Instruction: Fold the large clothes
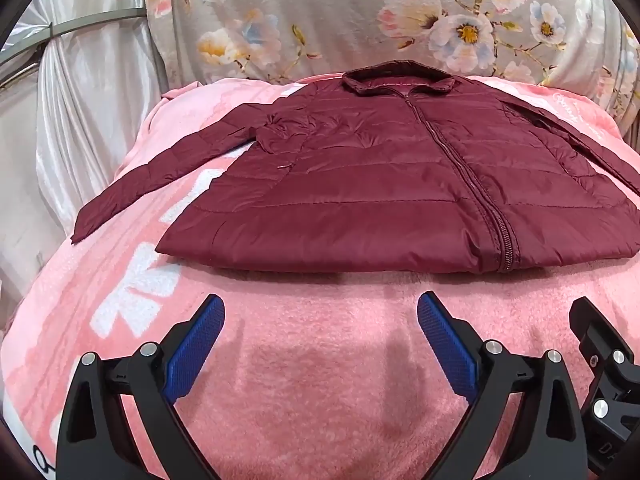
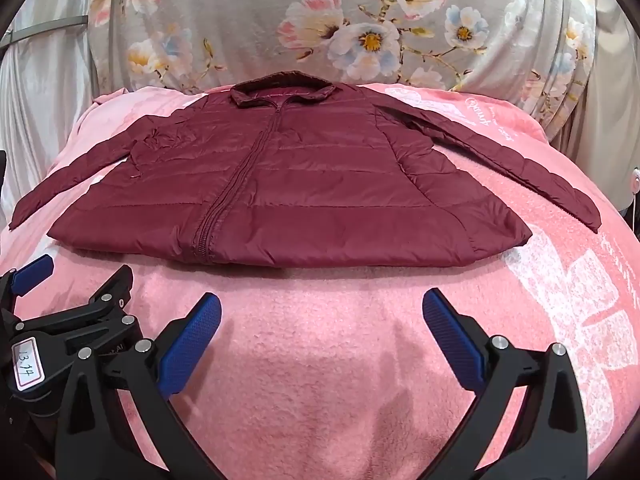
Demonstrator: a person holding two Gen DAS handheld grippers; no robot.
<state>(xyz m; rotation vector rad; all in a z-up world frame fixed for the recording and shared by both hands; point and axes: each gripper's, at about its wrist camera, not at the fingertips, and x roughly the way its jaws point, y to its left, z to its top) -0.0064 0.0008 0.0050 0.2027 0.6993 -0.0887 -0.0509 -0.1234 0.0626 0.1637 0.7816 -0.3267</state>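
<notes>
maroon jacket [image 1: 372, 184] flat on pink blanket [image 1: 320, 360]; left gripper [image 1: 320, 336] and right gripper [image 2: 322, 332] wide apart, empty.

A pink fleece blanket [image 1: 320, 380] with white lettering and flower prints covers the work surface from 6 o'clock up to the centre. Behind it, from 11 to 2 o'clock, hangs a grey floral cloth [image 1: 340, 12] with pink, white and blue blossoms. At 9 to 10 o'clock a glossy white curtain [image 1: 92, 92] falls in folds, crossed by a grey metal bar [image 1: 80, 28]. Light is soft and even
</notes>
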